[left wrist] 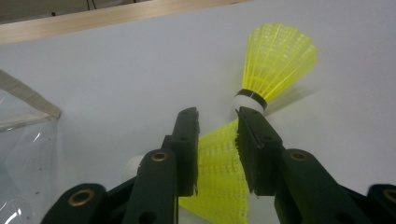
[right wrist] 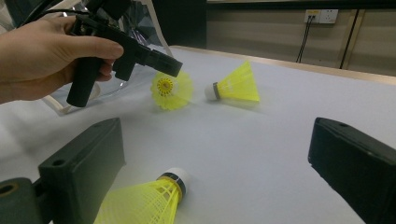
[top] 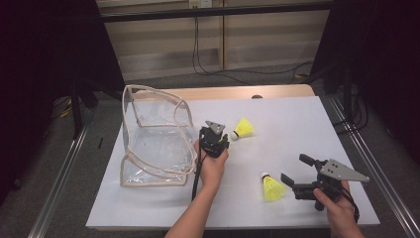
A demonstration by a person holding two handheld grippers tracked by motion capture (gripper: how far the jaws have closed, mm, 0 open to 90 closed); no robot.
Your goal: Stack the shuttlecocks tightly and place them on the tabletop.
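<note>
Left gripper view: ribbed yellow shuttlecock (left wrist: 219,177)

three yellow shuttlecocks in all: one (top: 243,128) lying toward the far edge of the table (top: 297,124), one (top: 273,188) near the table's near edge, and one (right wrist: 171,88) held off the surface, seen in the right gripper view. one clear bag (top: 153,139) with pale trim by the left edge. two grippers, the left gripper (top: 214,140) and the right gripper (top: 293,171).
</note>
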